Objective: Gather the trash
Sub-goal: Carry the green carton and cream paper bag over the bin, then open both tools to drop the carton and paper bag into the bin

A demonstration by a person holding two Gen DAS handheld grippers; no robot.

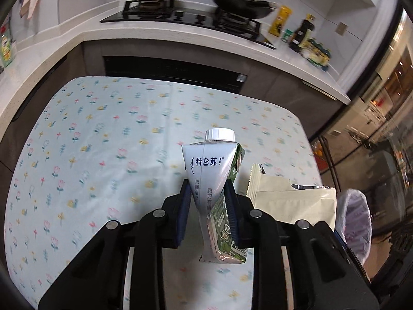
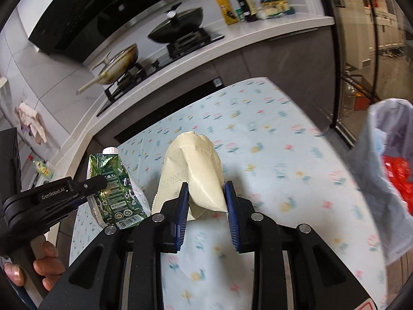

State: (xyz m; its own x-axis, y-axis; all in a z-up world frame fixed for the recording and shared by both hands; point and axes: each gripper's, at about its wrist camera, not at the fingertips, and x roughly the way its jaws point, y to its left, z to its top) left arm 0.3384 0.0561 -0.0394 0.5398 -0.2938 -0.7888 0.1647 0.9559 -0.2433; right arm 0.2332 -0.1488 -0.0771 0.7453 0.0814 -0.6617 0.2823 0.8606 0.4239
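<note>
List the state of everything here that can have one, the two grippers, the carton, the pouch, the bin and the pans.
left gripper: jaws shut on the milk carton
milk carton: capped, squeezed, lifted off the table
right gripper: jaws shut on the beige pouch
beige pouch: crumpled, held up
trash bin: lined, open, red waste inside
black pan: lidded, on stove

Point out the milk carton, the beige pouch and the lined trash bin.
milk carton (image 1: 204, 170): left wrist view, on its white printed front face.
beige pouch (image 2: 192, 170): right wrist view, on its cream-coloured body above the blue pads.
trash bin (image 2: 387, 180): right wrist view, on the pale liner draped over its near wall.
</note>
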